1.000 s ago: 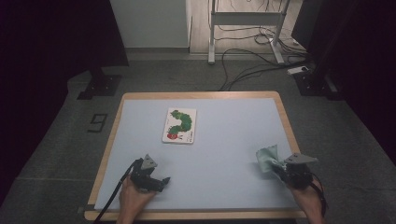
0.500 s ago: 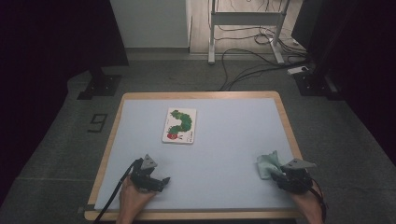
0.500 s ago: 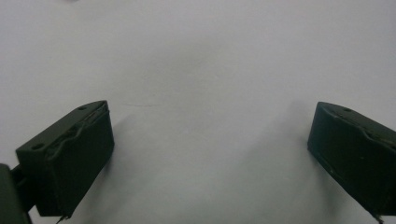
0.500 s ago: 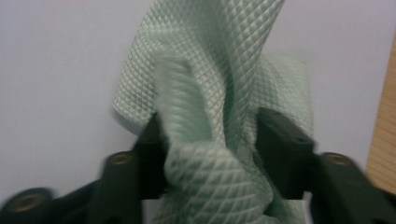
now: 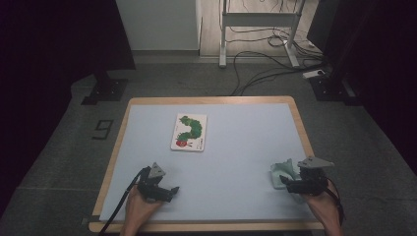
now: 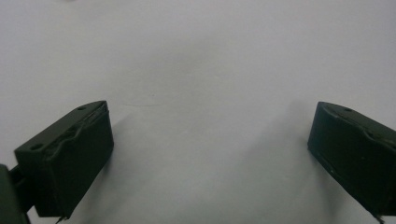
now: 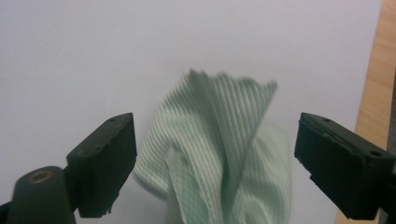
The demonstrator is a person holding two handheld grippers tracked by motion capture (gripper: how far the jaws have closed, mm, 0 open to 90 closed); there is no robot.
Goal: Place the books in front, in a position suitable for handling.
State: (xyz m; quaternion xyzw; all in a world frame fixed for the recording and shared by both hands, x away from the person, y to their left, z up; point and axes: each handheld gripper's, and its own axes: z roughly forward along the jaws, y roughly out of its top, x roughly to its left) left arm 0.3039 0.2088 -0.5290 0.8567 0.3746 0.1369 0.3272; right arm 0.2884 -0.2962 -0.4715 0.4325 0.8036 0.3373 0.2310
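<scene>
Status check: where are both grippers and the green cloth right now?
Right gripper just opened, green cloth loose between its jaws, crumpled on the mat. Left gripper open, nothing in it. Caterpillar book well clear.

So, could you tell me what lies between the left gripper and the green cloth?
Nothing: in the high view, only bare blue table surface runs from the left gripper to the green cloth by the right gripper. The caterpillar card lies farther back.

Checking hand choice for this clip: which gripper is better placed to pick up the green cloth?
Right. The right gripper sits at the green cloth, jaws just opened around it. The left gripper is across the table.
</scene>
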